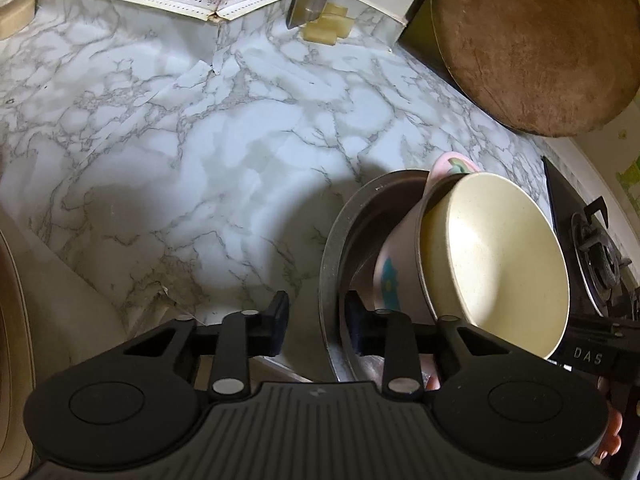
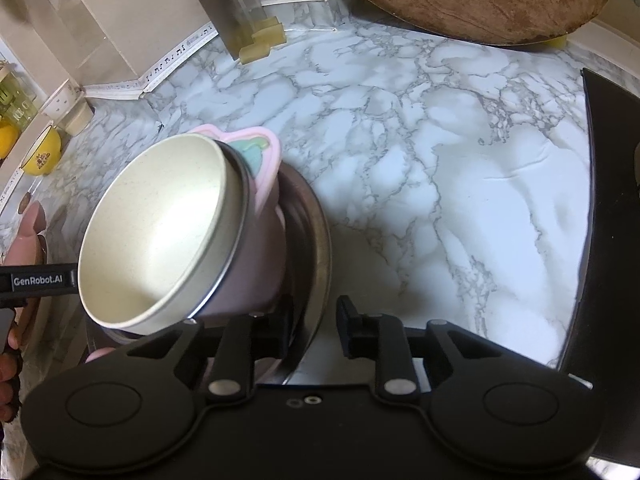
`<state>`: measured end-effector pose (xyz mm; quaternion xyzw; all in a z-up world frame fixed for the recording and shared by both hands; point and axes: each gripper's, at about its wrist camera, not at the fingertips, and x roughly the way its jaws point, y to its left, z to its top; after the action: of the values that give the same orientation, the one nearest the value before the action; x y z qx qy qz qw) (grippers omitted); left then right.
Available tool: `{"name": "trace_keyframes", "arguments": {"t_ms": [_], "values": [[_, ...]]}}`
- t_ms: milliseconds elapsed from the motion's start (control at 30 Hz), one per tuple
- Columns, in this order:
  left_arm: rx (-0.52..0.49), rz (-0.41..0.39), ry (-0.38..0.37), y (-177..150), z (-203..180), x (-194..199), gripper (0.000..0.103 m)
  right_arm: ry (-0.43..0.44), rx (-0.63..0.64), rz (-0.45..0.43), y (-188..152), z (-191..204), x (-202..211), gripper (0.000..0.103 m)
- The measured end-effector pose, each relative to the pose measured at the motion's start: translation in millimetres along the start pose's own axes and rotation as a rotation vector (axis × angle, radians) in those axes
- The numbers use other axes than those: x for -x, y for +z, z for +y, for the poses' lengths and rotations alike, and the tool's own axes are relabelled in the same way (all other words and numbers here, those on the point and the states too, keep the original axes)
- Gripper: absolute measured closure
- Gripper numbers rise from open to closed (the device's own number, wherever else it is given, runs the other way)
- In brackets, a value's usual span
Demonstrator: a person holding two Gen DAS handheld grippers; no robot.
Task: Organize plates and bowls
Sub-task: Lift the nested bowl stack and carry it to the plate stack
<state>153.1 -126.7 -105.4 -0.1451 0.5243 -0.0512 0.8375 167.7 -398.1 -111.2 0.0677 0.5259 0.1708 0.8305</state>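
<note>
Looking along my left gripper, I see its fingers partly apart, straddling the rim of the steel pan: one finger sits outside the rim, the other inside it. Whether the pads actually pinch the metal I cannot tell. My right gripper shows the same from the other side, one finger inside the pan and one outside over the marble table, the rim passing through the gap; again I cannot tell if they bite.

The stack sits at 3 o'clock in the left view and 9 o'clock in the right one. The pan rests on the table; inside it a pink bowl with a teal flower mark leans tilted, and a cream bowl is nested in that, its mouth turned toward the cameras. In the right view the cream bowl hides most of the pink one.

At 1 o'clock in the left view a round wooden board leans up, and a black stove lies at 3 o'clock. A yellow bowl stands at 9 o'clock in the right view.
</note>
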Motion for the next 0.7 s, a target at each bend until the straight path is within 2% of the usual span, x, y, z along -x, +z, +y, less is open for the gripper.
{"name": "trace_keyframes", "arguments": {"t_ms": [33,133,267,500,700], "values": [[-0.001,-0.001,-0.006,0.1,0.1,0.5,0.085,0.001,0.0,0.001,0.0,0.7,0.0,0.084],[-0.015,-0.008,-0.023,0.3,-2.1,2.6,0.09,0.0,0.0,0.002,0.5,3.6,0.2,0.087],[-0.054,-0.032,0.024,-0.3,-7.4,3.9,0.09,-0.004,0.001,0.0,1.6,7.9,0.5,0.088],[-0.058,-0.048,0.045,1.4,3.2,9.7,0.09,-0.011,0.047,-0.032,11.1,23.6,1.3,0.088],[-0.065,-0.094,0.066,7.8,14.0,23.4,0.09,0.0,0.089,-0.045,19.2,41.8,-1.7,0.088]]}}
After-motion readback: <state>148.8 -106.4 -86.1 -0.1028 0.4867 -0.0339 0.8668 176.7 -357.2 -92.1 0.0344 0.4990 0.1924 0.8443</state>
